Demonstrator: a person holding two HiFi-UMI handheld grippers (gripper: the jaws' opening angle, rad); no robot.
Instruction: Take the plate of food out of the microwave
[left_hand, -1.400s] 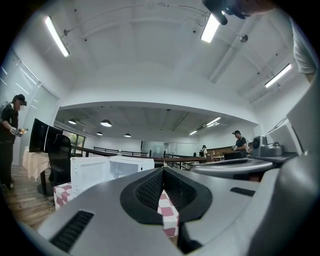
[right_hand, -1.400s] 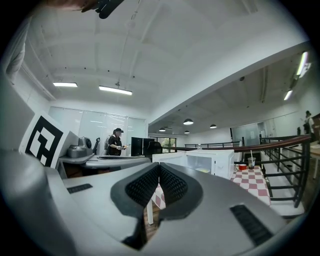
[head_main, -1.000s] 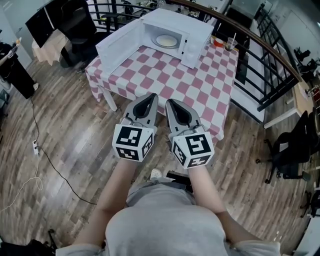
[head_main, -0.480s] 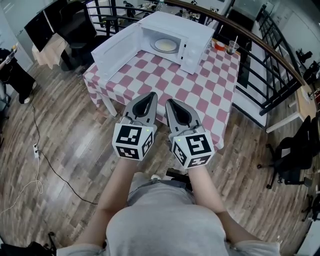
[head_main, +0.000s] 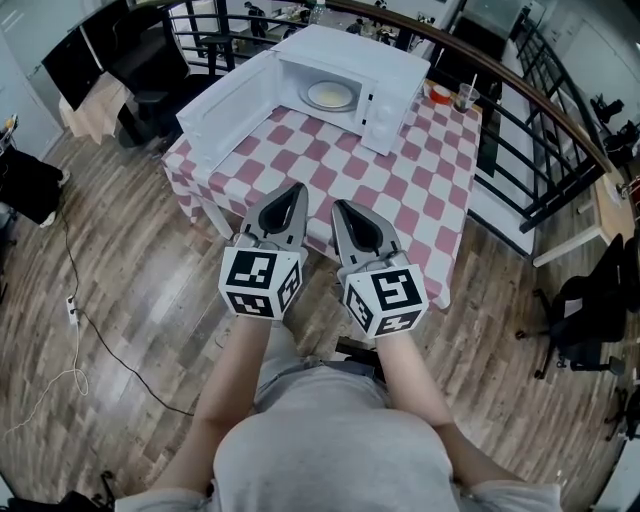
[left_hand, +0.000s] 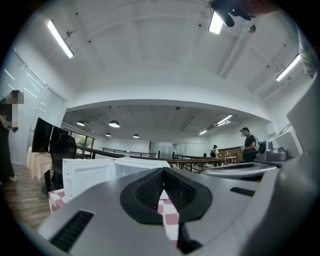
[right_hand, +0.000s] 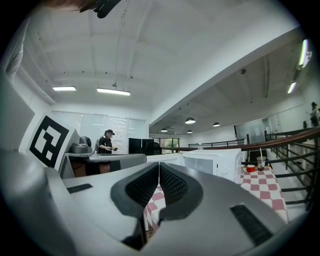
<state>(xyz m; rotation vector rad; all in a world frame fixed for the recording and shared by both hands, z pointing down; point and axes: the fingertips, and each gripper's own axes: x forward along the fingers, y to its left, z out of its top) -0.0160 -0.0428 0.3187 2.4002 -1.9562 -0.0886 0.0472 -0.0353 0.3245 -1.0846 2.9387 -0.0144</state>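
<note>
Glossy wood floor (head_main: 130, 260), cloth tablecloth (head_main: 410, 190), smooth microwave (head_main: 350, 50)

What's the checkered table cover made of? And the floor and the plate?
Table cover: probably cloth or soft vinyl, since it hangs over the edges.
Floor: looks like shiny wood planks, with grain and glare.
Plate: pale, smooth, maybe ceramic; hard to tell.

The microwave (head_main: 385, 72) is finished in white; the plate (head_main: 330, 95) inside it is coloured cream. The tablecloth (head_main: 385, 185) under the microwave is checked red and white. The left gripper (head_main: 296, 190) and right gripper (head_main: 341, 208) are coloured grey.
</note>
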